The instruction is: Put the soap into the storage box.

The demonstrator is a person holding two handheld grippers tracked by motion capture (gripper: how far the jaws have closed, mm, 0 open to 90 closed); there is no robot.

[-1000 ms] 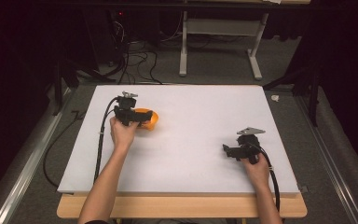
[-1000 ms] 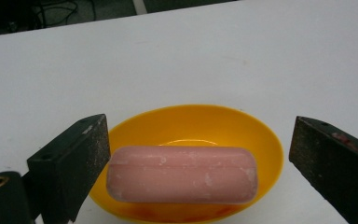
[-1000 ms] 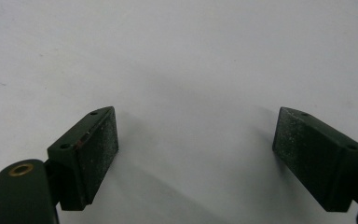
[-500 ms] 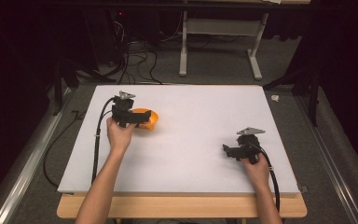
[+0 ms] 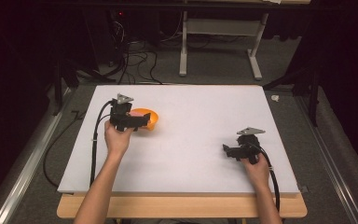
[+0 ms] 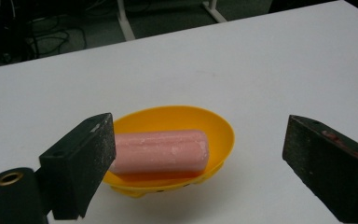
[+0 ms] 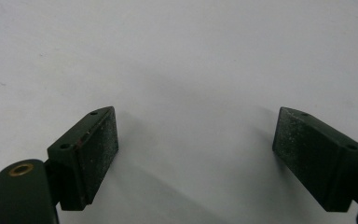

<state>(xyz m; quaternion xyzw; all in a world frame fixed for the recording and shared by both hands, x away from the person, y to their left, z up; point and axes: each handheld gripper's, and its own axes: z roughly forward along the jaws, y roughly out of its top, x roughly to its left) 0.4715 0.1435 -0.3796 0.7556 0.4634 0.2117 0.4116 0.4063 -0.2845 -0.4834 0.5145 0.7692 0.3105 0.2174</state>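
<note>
A white table (image 5: 191, 140) with two hand-held grippers, seen from above and from each gripper's own camera. The left gripper (image 5: 142, 122), held in the person's left hand (image 5: 117, 140), sits at the near-left part of the table, right at the near edge of an orange dish (image 5: 150, 116); its jaws stand wide apart and grip nothing. In the left gripper view the left gripper (image 6: 205, 154) frames the dish (image 6: 214, 126) between its jaws: the left jaw overlaps the dish's left end, the right jaw stands well clear of its right rim. A pink bar of soap (image 6: 161, 150) lies lengthwise inside the dish, resting on its floor, its left end hidden behind the left jaw. Whether that jaw touches the dish cannot be told.

The right gripper (image 5: 226, 150), held in the person's right hand (image 5: 257, 170), is over the near-right part of the table, well apart from the dish. In the right gripper view the right gripper (image 7: 196, 144) has its jaws wide apart over bare table (image 7: 191, 56), with their shadows cast on the surface just below.

A black cable (image 5: 93, 149) trails from the left gripper along the forearm towards the table's near edge.
</note>
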